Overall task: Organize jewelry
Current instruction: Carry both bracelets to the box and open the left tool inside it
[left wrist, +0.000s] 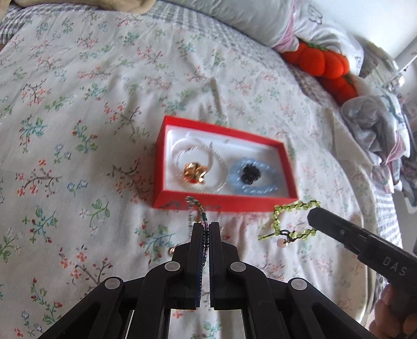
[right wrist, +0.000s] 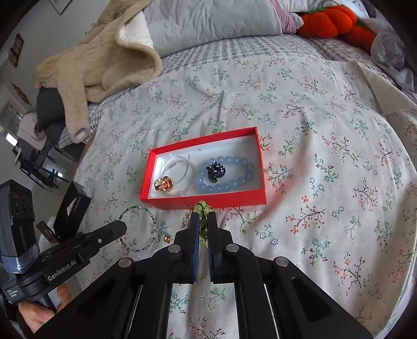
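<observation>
A red jewelry box point(left wrist: 226, 203) point(right wrist: 208, 201) lies open on the floral bedspread. It holds a clear bead bracelet point(left wrist: 220, 159) point(right wrist: 192, 164), a gold ring point(left wrist: 195, 172) point(right wrist: 164, 184), a blue bead bracelet point(left wrist: 271, 186) point(right wrist: 226, 186) and a dark ornament point(left wrist: 250, 174) point(right wrist: 215, 170). My left gripper point(left wrist: 206, 226) is shut on a thin dark beaded bracelet point(left wrist: 198, 206) point(right wrist: 153, 224), just in front of the box. My right gripper point(right wrist: 202, 217) is shut on a green bead bracelet point(left wrist: 286, 208) point(right wrist: 202, 208), also lifted in front of the box.
A beige garment point(right wrist: 104, 60), pillows point(right wrist: 213, 23) and orange plush pumpkins point(left wrist: 320, 62) point(right wrist: 331, 18) lie at the bed's far side. Small gold pieces point(right wrist: 168, 238) lie on the bedspread near the left gripper. A black box point(right wrist: 71, 208) stands off the bed's left edge.
</observation>
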The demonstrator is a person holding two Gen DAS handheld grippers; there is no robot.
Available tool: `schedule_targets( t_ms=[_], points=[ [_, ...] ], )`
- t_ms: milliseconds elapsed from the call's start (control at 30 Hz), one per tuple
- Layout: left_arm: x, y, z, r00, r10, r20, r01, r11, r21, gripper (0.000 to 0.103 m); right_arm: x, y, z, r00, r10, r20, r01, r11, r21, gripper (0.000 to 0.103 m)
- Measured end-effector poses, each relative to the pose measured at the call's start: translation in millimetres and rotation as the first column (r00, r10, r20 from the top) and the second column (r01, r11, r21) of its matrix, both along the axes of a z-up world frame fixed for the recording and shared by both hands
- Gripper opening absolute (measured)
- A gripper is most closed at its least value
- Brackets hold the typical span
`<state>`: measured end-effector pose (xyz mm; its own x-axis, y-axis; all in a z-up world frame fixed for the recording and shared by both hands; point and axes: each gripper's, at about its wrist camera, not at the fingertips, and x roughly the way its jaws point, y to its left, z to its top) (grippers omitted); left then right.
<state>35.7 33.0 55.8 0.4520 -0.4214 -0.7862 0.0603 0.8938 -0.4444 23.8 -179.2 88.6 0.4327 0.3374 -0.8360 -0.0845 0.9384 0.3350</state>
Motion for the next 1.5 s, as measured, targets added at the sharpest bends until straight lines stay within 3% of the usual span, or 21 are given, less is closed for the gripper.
schedule_targets(
  t_ms=[267, 333, 467, 633, 733, 1000, 1067, 1100, 1133, 1500],
  points=[
    [24.9, -17.3, 15.1, 0.998, -0.008, 0.064, 0.012, 0.998, -0.062, 0.0, 12.8, -7.0, 21.0, 0.998, -0.024, 0.067, 0.022, 0.999, 0.028, 0.005],
    [32.3, -21.9, 15.6, 0.996, -0.009, 0.085, 0.019, 0.994, -0.112, 0.0, 16.8, -8.0, 26.7, 0.995, -0.031, 0.091, 0.028, 0.999, 0.037, 0.005],
    [51.5, -31.3, 3.3, 0.996, -0.013, 0.083, 0.03, 0.978, -0.207, 0.0, 27.8, -14.2, 29.9, 0.993, -0.052, 0.11, 0.043, 0.996, 0.082, 0.005],
    [72.6, -37.6, -14.9, 0.996, -0.01, 0.088, 0.03, 0.973, -0.229, 0.0, 42.7, -22.8, 22.4, 0.992, -0.076, 0.103, 0.066, 0.993, 0.101, 0.006],
    [83.5, -34.0, -27.7, 0.997, 0.022, 0.068, -0.007, 0.98, -0.2, 0.0, 49.2, -28.0, 16.9, 0.991, -0.084, 0.104, 0.072, 0.991, 0.112, 0.005],
    [96.1, -29.5, -46.2, 0.996, 0.078, 0.036, -0.077, 0.997, -0.031, 0.0, 58.1, -33.4, 12.4, 0.989, -0.1, 0.113, 0.089, 0.991, 0.104, 0.005],
    [96.1, -30.4, -45.4, 0.996, 0.08, 0.027, -0.08, 0.997, 0.001, 0.012, 59.9, -32.0, 13.0, 0.988, -0.101, 0.113, 0.089, 0.99, 0.106, 0.005],
    [94.5, -29.6, -44.0, 0.996, 0.081, 0.027, -0.081, 0.997, 0.011, 0.03, 60.4, -30.6, 13.4, 0.988, -0.1, 0.114, 0.088, 0.991, 0.106, 0.005],
    [92.2, -29.3, -41.2, 0.996, 0.083, 0.037, -0.084, 0.996, 0.023, 0.041, 60.7, -28.8, 14.0, 0.989, -0.097, 0.116, 0.085, 0.991, 0.104, 0.005],
    [68.2, -9.2, -24.6, 0.993, 0.102, 0.061, -0.111, 0.977, 0.181, 0.047, 66.7, 7.5, 12.5, 0.992, -0.039, 0.121, 0.027, 0.995, 0.1, 0.006]
  ],
)
